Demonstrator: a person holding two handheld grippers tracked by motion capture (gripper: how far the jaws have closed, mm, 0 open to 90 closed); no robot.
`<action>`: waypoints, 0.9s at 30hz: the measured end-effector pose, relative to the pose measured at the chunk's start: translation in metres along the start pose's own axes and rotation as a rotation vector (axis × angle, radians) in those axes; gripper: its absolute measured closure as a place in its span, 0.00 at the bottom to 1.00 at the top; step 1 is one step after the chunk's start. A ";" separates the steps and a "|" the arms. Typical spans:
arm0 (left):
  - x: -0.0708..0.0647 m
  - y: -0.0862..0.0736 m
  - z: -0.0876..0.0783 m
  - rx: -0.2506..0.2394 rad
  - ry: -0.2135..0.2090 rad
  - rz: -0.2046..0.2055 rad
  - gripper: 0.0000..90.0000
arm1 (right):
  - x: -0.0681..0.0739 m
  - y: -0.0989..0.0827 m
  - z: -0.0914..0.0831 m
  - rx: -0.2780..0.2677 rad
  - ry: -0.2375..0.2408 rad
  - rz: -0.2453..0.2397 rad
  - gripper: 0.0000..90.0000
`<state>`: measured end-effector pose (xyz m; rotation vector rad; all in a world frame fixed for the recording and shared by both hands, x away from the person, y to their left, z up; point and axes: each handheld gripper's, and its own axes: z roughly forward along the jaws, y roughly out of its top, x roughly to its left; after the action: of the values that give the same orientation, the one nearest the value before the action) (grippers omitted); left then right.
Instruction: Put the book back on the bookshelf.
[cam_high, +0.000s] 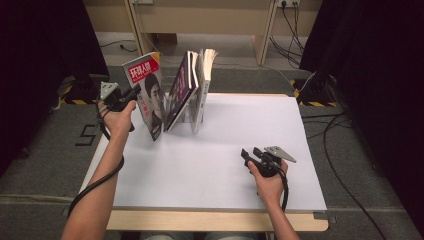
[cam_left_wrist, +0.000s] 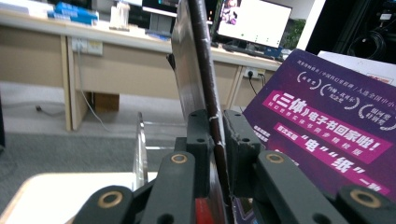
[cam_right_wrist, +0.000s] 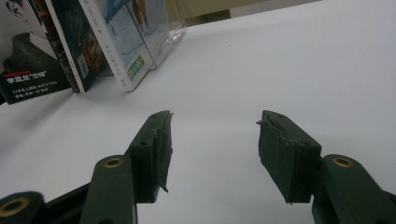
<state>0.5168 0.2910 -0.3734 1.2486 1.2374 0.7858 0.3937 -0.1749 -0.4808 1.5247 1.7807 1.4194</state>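
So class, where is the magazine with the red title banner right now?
In the high view the magazine stands tilted at the table's far left, clamped in the left tongs, beside the purple-covered book.

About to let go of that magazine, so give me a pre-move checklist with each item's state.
1. Left gripper pads on the magazine edge: ok, edge sits between the jaws.
2. Magazine bottom on the table: ok.
3. Magazine leaning on the purple book: cannot tell.
4. Clear stand behind the books: ok.
5. Right gripper open, away from the books: ok.
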 end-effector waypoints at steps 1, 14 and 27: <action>0.000 0.001 0.000 0.004 0.003 -0.005 0.89 | -0.001 -0.001 0.001 0.003 0.000 0.002 0.49; 0.000 0.007 0.015 0.076 0.036 -0.085 0.94 | -0.004 -0.002 0.002 0.026 0.001 0.016 0.49; -0.021 0.025 0.005 0.014 0.008 0.067 0.96 | -0.003 -0.003 0.003 0.046 0.006 0.023 0.49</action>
<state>0.5211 0.2754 -0.3444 1.3049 1.2149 0.8325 0.3959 -0.1763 -0.4853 1.5704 1.8163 1.4042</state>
